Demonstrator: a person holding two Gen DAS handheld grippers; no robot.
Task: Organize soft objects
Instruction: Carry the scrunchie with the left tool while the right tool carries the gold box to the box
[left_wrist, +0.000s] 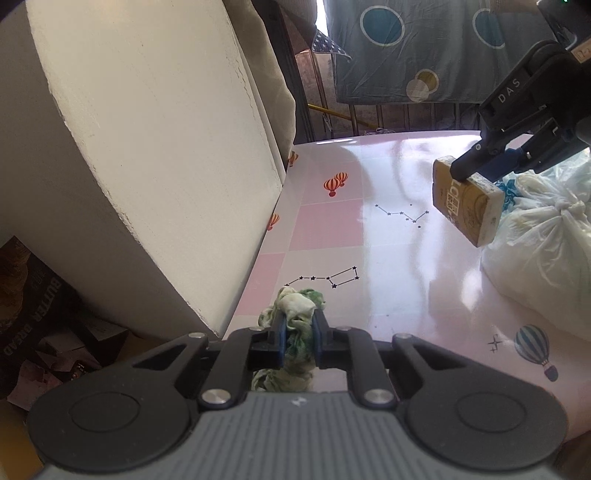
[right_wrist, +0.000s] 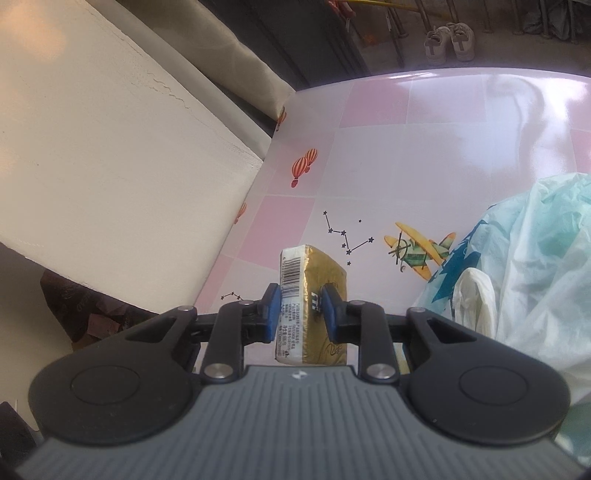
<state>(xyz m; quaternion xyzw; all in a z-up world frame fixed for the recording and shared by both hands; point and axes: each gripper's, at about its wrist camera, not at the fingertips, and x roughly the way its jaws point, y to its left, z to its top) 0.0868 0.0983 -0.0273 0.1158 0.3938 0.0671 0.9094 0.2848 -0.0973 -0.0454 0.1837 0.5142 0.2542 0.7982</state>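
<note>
My left gripper (left_wrist: 298, 319) is shut on a crumpled green-and-white cloth (left_wrist: 295, 306) and holds it just above the near left part of the pink patterned table (left_wrist: 388, 258). My right gripper (right_wrist: 301, 295) is shut on a gold tissue pack (right_wrist: 314, 295) with a barcode side, held above the table. In the left wrist view the right gripper (left_wrist: 484, 171) shows at the upper right with the tissue pack (left_wrist: 465, 201) hanging tilted from its fingers.
A cream wall pillar (left_wrist: 147, 147) borders the table's left edge. Tied white plastic bags (left_wrist: 543, 236) lie at the table's right, also in the right wrist view (right_wrist: 535, 266). A dark "Butter Bread" box (left_wrist: 33, 295) sits below left. Shoes (right_wrist: 448, 40) stand on the floor beyond.
</note>
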